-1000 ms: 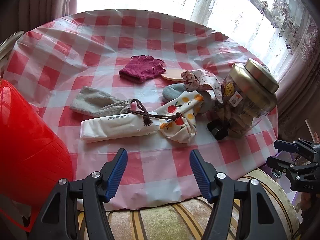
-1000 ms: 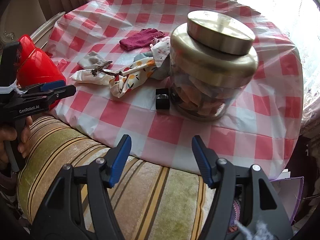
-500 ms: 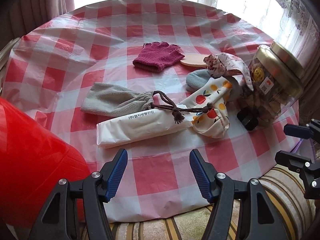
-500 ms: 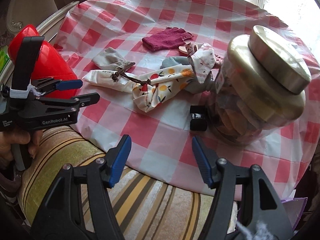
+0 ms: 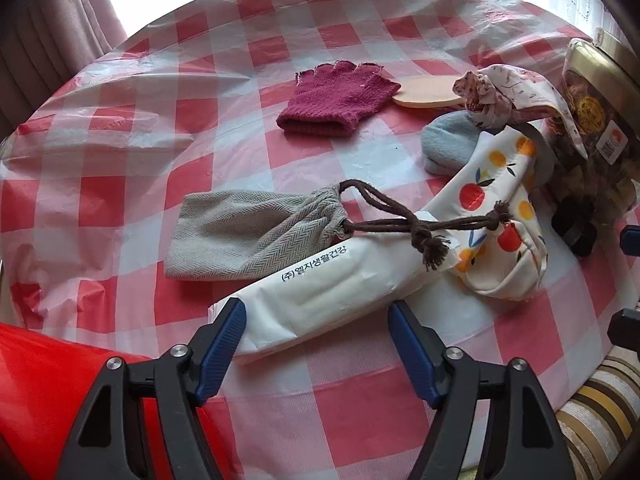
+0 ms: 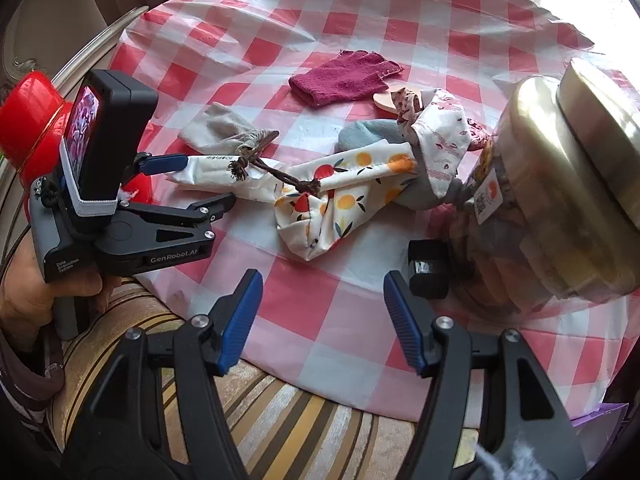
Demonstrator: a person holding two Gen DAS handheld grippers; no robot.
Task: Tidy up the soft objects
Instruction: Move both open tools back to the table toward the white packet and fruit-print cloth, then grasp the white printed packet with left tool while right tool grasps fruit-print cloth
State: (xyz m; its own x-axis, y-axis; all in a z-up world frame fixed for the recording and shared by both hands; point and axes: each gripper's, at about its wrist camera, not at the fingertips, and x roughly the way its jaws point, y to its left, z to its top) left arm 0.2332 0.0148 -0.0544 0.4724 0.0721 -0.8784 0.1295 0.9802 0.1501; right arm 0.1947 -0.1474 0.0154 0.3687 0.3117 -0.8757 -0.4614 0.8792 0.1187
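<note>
Opening wide, the left gripper [image 5: 316,334] straddles the white wipes pack [image 5: 328,292] just beside the grey drawstring pouch [image 5: 256,236], nothing pinched yet. Operator should drop lower, centre the pack, clear the cord. Right gripper [image 6: 322,320] idles half-open, empty.

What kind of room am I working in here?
Probably a home living or dining room: a round table under a red checked plastic cloth, curtains at a bright window, and a striped cushion at the table's edge.

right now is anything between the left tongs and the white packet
Nothing visible. The left tongs are opening, their pads either side of the white packet's near end, not pressing it. The grey pouch's brown cord drapes over the packet's far end, clear of the pads.
</note>
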